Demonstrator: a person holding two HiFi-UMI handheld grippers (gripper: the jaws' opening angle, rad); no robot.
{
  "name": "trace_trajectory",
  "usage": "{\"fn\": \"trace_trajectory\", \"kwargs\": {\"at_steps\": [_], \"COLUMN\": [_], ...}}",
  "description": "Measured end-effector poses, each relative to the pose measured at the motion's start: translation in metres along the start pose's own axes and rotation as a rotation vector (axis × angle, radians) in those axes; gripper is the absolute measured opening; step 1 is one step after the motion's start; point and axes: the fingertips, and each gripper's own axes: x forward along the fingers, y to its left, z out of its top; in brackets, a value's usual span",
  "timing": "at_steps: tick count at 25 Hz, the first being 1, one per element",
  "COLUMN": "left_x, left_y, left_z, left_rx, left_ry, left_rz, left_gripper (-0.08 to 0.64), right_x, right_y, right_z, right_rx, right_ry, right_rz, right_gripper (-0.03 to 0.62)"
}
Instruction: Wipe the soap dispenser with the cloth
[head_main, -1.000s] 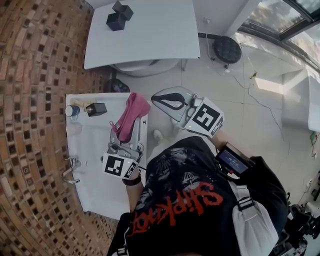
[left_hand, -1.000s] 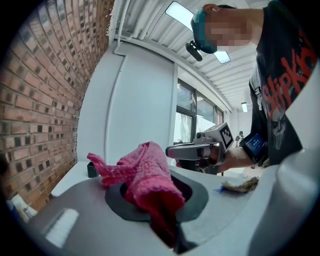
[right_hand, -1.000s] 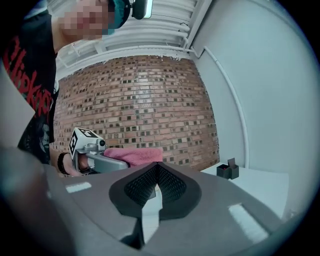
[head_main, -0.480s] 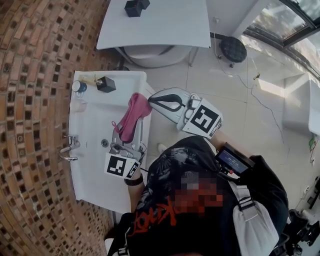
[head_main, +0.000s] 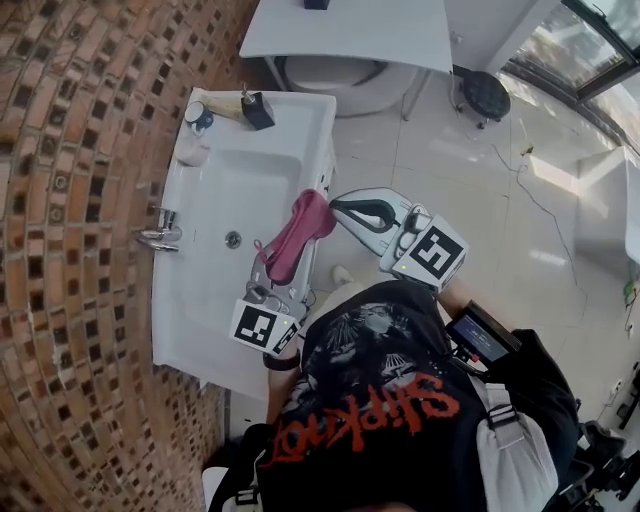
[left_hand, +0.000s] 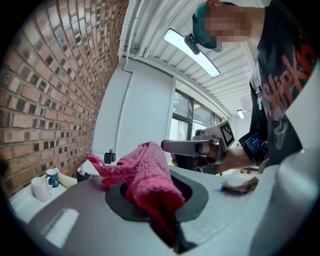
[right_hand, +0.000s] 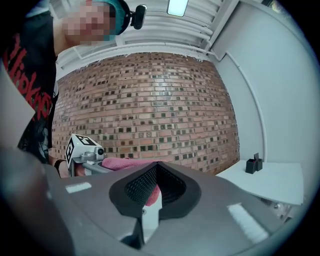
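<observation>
One soap dispenser (head_main: 257, 108) on white sink (head_main: 196, 335)

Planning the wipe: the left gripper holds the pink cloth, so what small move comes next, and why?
Probably carry the left gripper and its cloth along the sink toward the soap dispenser at its far corner: the cloth is clamped but lies well apart from it.
</observation>
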Motion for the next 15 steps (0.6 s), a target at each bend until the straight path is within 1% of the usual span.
{"fn": "trace_trajectory", "kwargs": {"at_steps": [3, 5, 9, 15], "left_x": [-0.012, -0.01, 0.004, 0.031], "left_y": [-0.005, -0.01, -0.019, -0.039], "left_z": [0.004, 0.009, 0.016, 0.023], "left_rx": [0.012, 0.023, 0.033, 0.064], "left_ry": [-0.01, -0.017, -0.016, 0.008], "left_rz": [-0.004, 0.0, -0.004, -0.035], "left_gripper": [0.051, 0.051, 0.051, 0.051], "right_x": [-0.003, -0.008, -0.022, -0.042], "right_y": [0.013, 0.014, 0.002, -0.012], "right_z": [0.002, 0.007, 0.017, 0.02], "right_rx": [0.007, -0.001, 0.029, 0.034], "right_ry": [0.006, -0.016, -0.058, -0.059], "right_rz": [-0.005, 0.0, -0.019, -0.02], "right_gripper": [0.0, 0.0, -0.002, -0.002]}}
